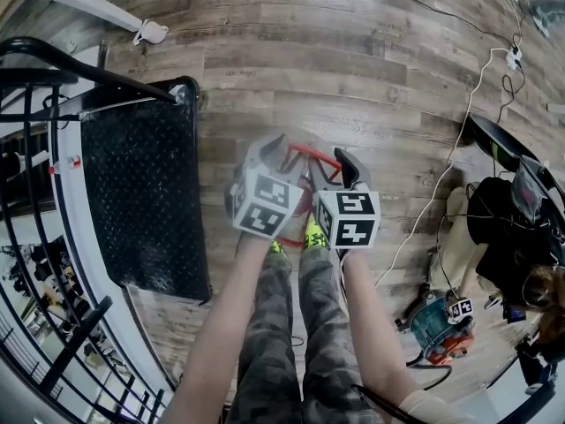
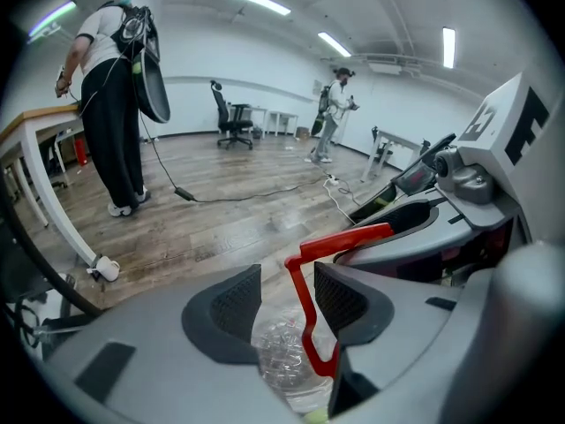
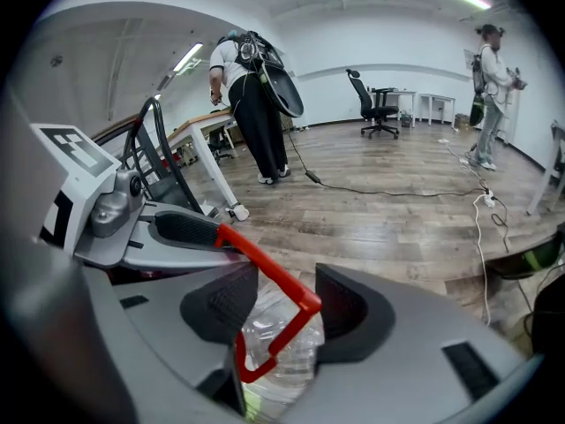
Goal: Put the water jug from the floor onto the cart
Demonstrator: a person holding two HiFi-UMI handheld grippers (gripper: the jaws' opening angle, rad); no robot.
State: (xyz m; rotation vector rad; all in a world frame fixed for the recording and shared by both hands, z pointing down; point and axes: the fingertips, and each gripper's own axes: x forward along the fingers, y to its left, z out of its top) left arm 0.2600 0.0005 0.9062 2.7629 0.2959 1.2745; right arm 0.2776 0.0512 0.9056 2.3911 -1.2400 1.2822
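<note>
Jug (image 2: 282,353) sits on floor (image 1: 353,69), directly under both claws, by the person's shoes (image 1: 313,235); not on cart. Cart (image 1: 146,184) w/ black tread deck stands just to the left in head view, apart from jug. L claw (image 2: 287,294): jaws apart, red handle (image 2: 305,312) upright between them, close to one pad; can't tell if touching, no squeeze seen. R claw (image 3: 287,300): jaws apart too, same handle runs diagonally through the gap, bend near one pad, clear jug body below. Claws side by side, angled down, marker cubes nearly touching. Two other people stand in bkgd.
</note>
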